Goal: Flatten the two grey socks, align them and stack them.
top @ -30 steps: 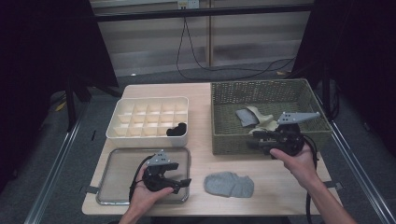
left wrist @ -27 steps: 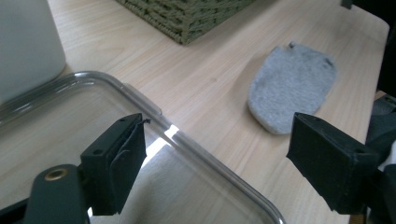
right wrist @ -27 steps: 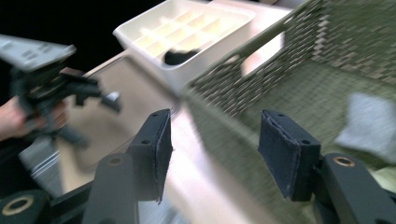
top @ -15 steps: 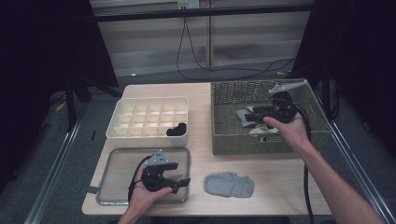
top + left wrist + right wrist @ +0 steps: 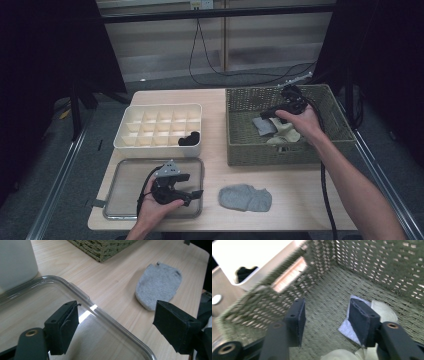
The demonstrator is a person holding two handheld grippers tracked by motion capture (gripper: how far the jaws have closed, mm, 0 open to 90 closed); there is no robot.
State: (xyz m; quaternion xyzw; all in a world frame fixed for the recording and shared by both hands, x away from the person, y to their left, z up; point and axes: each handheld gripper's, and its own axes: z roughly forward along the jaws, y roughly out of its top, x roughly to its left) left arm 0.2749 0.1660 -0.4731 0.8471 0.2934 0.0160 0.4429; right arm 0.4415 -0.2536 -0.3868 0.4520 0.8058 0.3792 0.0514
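The right hand-held gripper was down in the basket, at 2 o'clock on the desk. Its jaws were half open, had just been closing, and held nothing. The socks lay under it. I think it must drop and pinch one. The basket walls were close. The left hand-held gripper was wide open and empty over the tray

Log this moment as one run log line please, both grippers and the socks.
right gripper: open, jaws closing, nothing between, over socks in wicker basket | left gripper: open, empty, over clear tray | grey sock: on table
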